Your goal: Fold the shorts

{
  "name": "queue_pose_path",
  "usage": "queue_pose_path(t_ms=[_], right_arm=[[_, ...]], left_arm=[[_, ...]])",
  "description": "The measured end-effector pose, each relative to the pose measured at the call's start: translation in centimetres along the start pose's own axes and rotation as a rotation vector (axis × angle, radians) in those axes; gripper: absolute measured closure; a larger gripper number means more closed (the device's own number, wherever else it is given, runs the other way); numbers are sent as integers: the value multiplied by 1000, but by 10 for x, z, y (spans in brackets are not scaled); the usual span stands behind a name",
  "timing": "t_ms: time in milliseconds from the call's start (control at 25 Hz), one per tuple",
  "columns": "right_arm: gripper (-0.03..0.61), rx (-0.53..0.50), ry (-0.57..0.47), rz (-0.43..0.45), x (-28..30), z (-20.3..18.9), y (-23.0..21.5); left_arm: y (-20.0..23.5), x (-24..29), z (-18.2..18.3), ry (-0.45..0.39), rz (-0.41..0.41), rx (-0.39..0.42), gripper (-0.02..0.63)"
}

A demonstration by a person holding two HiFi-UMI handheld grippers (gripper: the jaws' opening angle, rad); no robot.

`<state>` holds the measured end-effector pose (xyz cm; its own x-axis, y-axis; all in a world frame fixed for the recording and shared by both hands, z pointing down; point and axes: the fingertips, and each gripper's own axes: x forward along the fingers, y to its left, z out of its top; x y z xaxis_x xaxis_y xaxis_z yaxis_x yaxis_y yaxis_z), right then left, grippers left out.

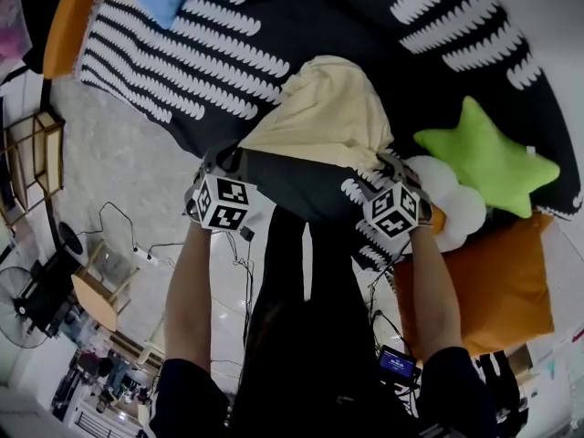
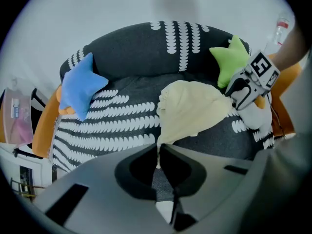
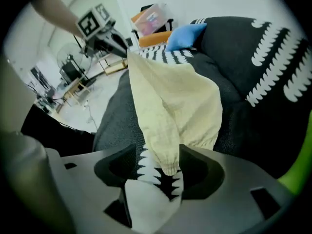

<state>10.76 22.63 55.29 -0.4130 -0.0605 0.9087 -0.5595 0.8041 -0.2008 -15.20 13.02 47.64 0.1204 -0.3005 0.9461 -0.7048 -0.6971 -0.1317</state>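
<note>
Pale yellow shorts [image 1: 324,112] lie on a dark grey sofa [image 1: 274,35] with white patterns. My left gripper [image 1: 225,160] is shut on one near corner of the shorts [image 2: 192,108] and holds that corner lifted, so the cloth runs taut from the jaws. In the right gripper view the left gripper [image 3: 105,33] pinches that corner at upper left. My right gripper [image 1: 391,167] stands open over the other near corner. An elastic hem of the shorts [image 3: 168,116] lies between its spread jaws, and the pads do not press it.
A blue star cushion [image 2: 80,89] sits at the sofa's left, a green star cushion [image 1: 488,158] at its right. A white cushion [image 1: 453,203] and an orange cushion [image 1: 497,281] lie by my right arm. Cables and furniture [image 1: 41,158] stand on the floor [image 1: 119,153] to the left.
</note>
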Motion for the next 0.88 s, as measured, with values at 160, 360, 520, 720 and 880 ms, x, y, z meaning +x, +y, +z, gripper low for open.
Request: queue_pose_path(t_ms=[160, 360, 520, 720, 880], right_arm=[[335, -39, 7, 23, -13, 5, -6], [388, -82, 125, -47, 4, -6, -14], [457, -98, 229, -33, 11, -15, -15], [529, -124, 164, -62, -1, 7, -8], [531, -236, 86, -99, -59, 29, 7]], left_arm=[[18, -6, -12, 6, 27, 21, 595], [21, -9, -23, 11, 43, 16, 595], [21, -13, -24, 9, 46, 2, 595], [40, -11, -35, 15, 56, -14, 595], [55, -37, -33, -1, 39, 27, 595]])
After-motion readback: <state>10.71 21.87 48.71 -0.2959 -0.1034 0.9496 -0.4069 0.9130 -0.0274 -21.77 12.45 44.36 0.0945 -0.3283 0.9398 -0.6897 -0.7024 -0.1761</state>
